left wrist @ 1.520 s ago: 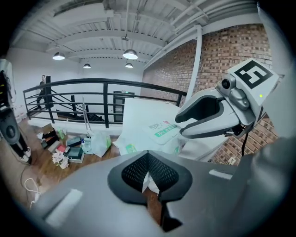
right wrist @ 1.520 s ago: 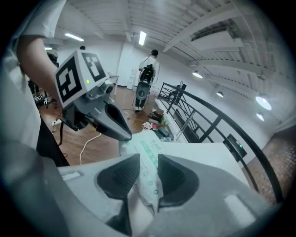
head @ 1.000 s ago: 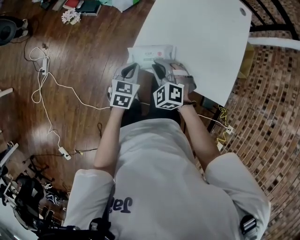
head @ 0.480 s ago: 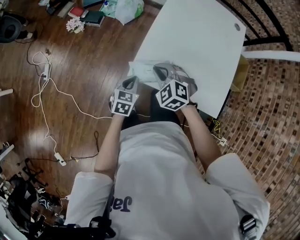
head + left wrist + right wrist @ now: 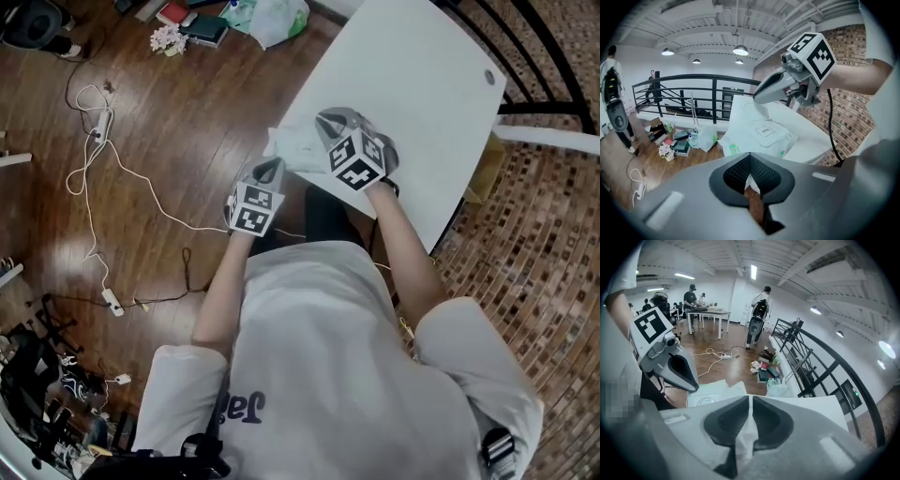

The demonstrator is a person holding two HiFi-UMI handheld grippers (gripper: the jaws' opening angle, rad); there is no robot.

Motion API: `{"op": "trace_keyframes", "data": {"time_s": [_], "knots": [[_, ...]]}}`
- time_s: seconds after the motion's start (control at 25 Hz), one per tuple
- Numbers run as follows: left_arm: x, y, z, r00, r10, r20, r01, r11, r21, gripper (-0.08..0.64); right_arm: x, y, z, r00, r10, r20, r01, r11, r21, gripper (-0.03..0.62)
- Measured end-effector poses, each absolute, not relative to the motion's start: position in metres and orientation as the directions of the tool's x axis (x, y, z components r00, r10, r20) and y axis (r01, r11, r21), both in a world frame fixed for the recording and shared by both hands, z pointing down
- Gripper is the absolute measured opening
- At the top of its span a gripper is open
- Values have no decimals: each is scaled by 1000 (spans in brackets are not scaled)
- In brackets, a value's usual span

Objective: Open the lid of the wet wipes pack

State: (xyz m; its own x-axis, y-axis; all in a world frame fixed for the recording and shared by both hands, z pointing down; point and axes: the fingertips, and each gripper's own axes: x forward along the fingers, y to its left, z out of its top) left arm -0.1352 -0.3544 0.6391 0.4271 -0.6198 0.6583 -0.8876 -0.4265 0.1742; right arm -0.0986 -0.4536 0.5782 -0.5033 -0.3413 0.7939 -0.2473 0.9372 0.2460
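Observation:
The white wet wipes pack (image 5: 298, 150) lies at the near left corner of the white table (image 5: 412, 84), its flat lid labelled OPEN (image 5: 765, 131) facing up. My right gripper (image 5: 328, 120) hangs over the pack's far end. Its jaws are opening slightly, but a thin crumpled white fold of the pack's wrapper (image 5: 744, 427) is still pinched between the pads. My left gripper (image 5: 270, 169) is just off the table's edge beside the pack's near corner. Its jaws are together, with a white sliver showing in the slit (image 5: 750, 180). I cannot tell whether that sliver is held.
The floor to the left is dark wood, crossed by white cables and a power strip (image 5: 111, 302). Books, flowers and a plastic bag (image 5: 272, 17) lie by the black railing (image 5: 693, 93). People stand further off in the room (image 5: 691, 298).
My right gripper has moved up and further over the table, with its jaws drawn together on the white fold. The left gripper has stayed where it was at the table's edge.

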Motion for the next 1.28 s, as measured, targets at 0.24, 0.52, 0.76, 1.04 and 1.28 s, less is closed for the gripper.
{"op": "trace_keyframes", "data": {"time_s": [0.24, 0.52, 0.76, 1.04, 1.28], "knots": [[-140, -353, 638, 426, -625, 655, -893, -408, 191, 15, -105, -469, 594, -502, -343, 794, -278, 933, 227, 14], [-139, -354, 638, 419, -622, 662, -898, -392, 201, 15, -103, -458, 640, -437, -254, 863, -228, 959, 167, -11], [-143, -355, 640, 415, -628, 658, -900, -390, 196, 15, -105, -461, 639, -437, -240, 867, -259, 956, 134, -11], [-149, -353, 622, 442, -645, 624, -885, -426, 187, 15, -92, -445, 593, -500, -368, 784, -448, 884, 130, -10], [-162, -349, 566, 486, -714, 504, -865, -475, 161, 15, -72, -406, 547, -524, -564, 638, -701, 711, 53, -10]]}}
